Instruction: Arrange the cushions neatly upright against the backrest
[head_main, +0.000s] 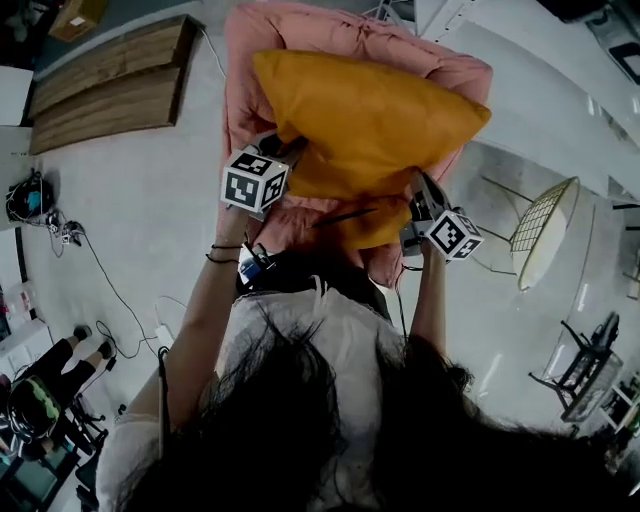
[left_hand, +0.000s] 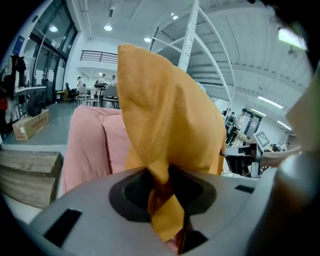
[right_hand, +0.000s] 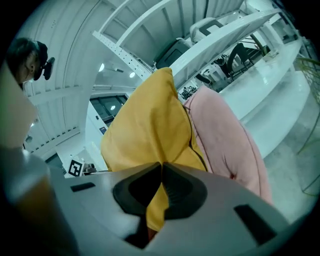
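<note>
Cushion work under way, and the biggest thing in shot is the pink chair (head_main: 330, 35), plump and soft, its backrest rising behind everything. In front of it hangs the orange cushion (head_main: 370, 120), held up between both grippers with its broad face towards the chair. Whether it touches the backrest yet, I cannot tell. It looks light and squashy, with a cover slack enough to bunch, so I'd expect it to sag and swing from wherever it is pinched. Thin fabric could also slip out of a small bite. The best hold, to my eye, is two corners wide apart, so it sits level when stood up. That's roughly what we have. The left gripper (left_hand: 162, 192) has its jaws clamped on a twisted tuft of orange cover at one end. The right gripper (right_hand: 161, 192) has its jaws pressed together on a thin fold of cover at the other.
</note>
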